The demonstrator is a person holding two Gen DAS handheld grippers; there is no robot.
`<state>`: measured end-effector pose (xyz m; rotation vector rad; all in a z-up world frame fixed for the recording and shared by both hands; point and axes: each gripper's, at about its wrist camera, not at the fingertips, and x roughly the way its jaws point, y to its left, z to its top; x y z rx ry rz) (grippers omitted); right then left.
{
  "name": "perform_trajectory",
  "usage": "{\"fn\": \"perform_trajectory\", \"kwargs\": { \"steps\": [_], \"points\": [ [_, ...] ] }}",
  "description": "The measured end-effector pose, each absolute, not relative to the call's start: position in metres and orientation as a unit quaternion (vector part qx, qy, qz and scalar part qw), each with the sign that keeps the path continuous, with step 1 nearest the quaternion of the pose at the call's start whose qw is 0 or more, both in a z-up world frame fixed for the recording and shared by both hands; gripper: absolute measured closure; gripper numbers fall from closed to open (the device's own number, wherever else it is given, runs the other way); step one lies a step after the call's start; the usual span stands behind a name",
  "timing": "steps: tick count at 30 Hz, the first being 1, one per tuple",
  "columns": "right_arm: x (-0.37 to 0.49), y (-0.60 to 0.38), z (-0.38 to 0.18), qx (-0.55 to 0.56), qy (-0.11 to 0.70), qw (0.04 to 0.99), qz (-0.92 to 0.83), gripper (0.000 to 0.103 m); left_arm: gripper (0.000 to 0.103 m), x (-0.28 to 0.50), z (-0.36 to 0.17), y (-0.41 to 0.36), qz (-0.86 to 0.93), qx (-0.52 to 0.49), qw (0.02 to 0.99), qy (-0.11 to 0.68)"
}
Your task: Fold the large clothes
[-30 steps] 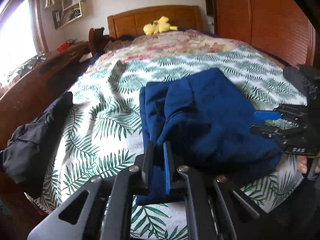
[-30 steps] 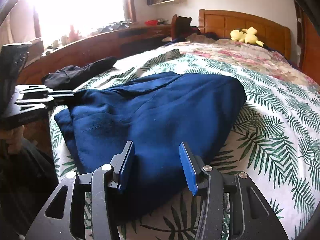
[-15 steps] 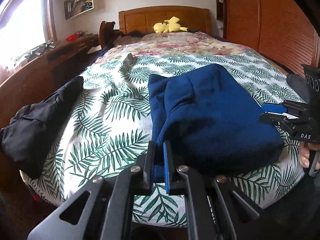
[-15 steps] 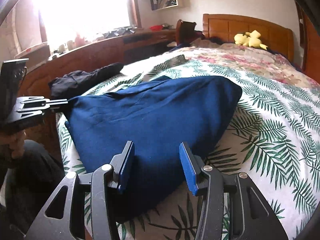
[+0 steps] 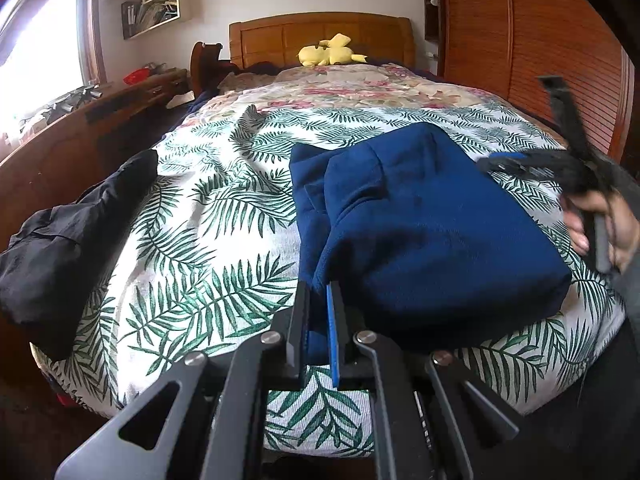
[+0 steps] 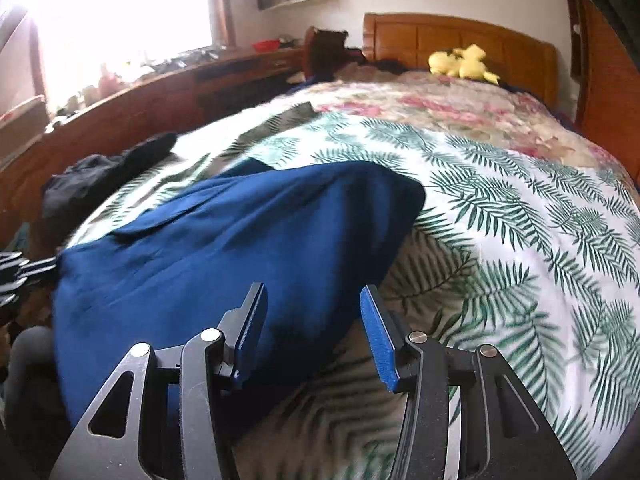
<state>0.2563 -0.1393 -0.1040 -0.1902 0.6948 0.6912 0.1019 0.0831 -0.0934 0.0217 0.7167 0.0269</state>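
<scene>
My left gripper (image 5: 319, 330) has its fingers clamped on the near corner of the blue garment (image 5: 420, 224) — a folded bundle lying on the palm-print bed (image 5: 208, 216) near the foot edge. My right gripper (image 6: 316, 336) hangs beside the bundle's other end, fingers apart, gripping nothing — a black garment (image 5: 60, 244) lies at the bed's left edge.

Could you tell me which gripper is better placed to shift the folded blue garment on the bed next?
Left. The left gripper is shut on the near corner of the blue garment, while the right gripper is open and holds nothing, off the garment's right edge.
</scene>
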Motion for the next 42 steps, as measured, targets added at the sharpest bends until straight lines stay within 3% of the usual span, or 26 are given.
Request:
{"fn": "perform_trajectory", "kwargs": {
  "steps": [4, 11, 21, 26, 42],
  "points": [
    [0.301, -0.135, -0.111, -0.083, 0.359, 0.88, 0.301, 0.051, 0.097, 0.102, -0.095, 0.084, 0.008, 0.013, 0.935, 0.355],
    [0.354, -0.132, -0.136, -0.039, 0.417, 0.861, 0.288, 0.028, 0.097, 0.106, -0.092, 0.087, 0.001, 0.006, 0.93, 0.366],
    [0.358, -0.14, -0.149, 0.0, 0.433, 0.846, 0.31, 0.024, 0.092, 0.093, -0.075, 0.088, -0.007, -0.006, 0.924, 0.382],
    [0.358, -0.14, -0.15, -0.002, 0.43, 0.848, 0.309, 0.024, 0.083, 0.081, -0.072, 0.088, -0.013, -0.008, 0.923, 0.385],
    [0.358, -0.141, -0.151, 0.002, 0.43, 0.848, 0.309, 0.024, 0.077, 0.103, -0.113, 0.093, -0.013, -0.034, 0.904, 0.425]
  ]
}}
